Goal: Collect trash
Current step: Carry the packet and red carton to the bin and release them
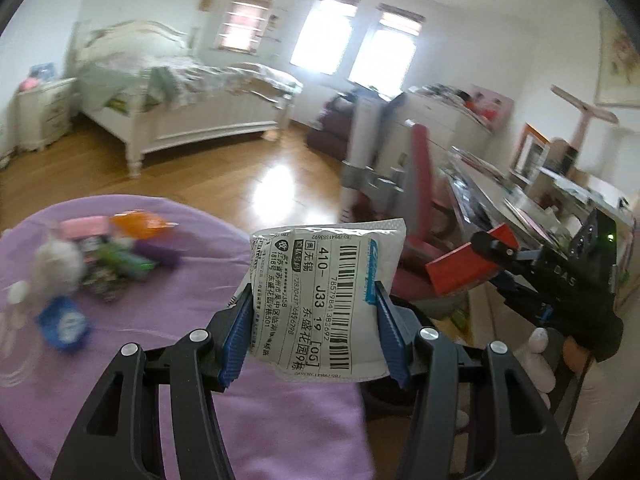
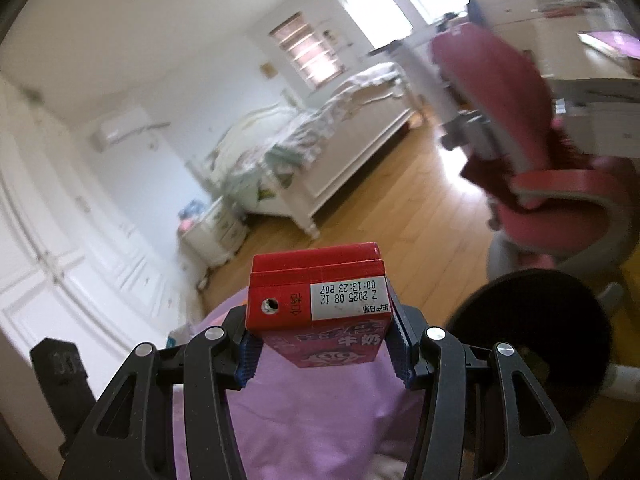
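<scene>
My left gripper [image 1: 314,332] is shut on a white courier pouch [image 1: 324,300] with a barcode label, held above the edge of the purple-covered table [image 1: 200,308]. My right gripper [image 2: 320,344] is shut on a red milk carton [image 2: 320,304] with a punched straw hole, held over the purple cloth [image 2: 312,420]. The right gripper and its carton [image 1: 464,264] also show at the right of the left wrist view. A round black bin [image 2: 532,328] stands on the floor just right of the carton.
Blurred litter lies at the table's far left: an orange wrapper [image 1: 140,224], a purple tube [image 1: 158,254], a white fluffy ball [image 1: 60,264], a blue cap [image 1: 64,322]. A pink chair [image 2: 540,168], a cluttered desk [image 1: 500,200] and a white bed [image 1: 192,100] stand around.
</scene>
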Demonstrator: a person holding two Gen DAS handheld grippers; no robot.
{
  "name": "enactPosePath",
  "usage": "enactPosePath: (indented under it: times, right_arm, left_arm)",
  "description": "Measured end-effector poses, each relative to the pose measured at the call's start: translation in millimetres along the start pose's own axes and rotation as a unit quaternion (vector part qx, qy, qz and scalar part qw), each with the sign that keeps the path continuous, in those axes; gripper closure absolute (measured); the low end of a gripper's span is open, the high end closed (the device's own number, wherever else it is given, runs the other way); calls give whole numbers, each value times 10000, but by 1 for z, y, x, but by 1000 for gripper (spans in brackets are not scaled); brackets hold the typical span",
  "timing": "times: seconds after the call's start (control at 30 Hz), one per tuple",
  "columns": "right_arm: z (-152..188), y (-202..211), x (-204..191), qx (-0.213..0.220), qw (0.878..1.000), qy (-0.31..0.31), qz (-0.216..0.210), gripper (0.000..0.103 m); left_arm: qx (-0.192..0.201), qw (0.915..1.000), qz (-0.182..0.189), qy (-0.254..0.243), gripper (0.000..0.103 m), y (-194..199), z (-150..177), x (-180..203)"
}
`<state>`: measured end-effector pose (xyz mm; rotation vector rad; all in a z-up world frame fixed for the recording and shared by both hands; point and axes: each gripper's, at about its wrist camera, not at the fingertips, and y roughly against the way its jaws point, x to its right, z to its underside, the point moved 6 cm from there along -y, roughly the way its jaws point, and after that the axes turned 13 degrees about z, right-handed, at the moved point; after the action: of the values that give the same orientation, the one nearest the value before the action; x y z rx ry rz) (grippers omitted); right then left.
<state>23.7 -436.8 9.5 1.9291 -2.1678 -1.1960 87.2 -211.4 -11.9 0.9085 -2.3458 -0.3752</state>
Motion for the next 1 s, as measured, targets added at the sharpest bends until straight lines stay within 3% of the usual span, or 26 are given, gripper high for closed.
enactPosePath:
  times: [0.23,0.43,1.0]
  right_arm:
    - [-12,9,70,160,9978,-481,426,51]
    - [-12,11,112,204,9948,-706,700,51]
    - [-3,-6,164,80,9875,-1051,1171,51]
  left_arm:
    - [-450,9967,614,-289,47,-65,7,51]
    - [-856,9918,896,-319,47,-116,22,78]
    - [-1567,9808,1107,-345,47,-194,49,102]
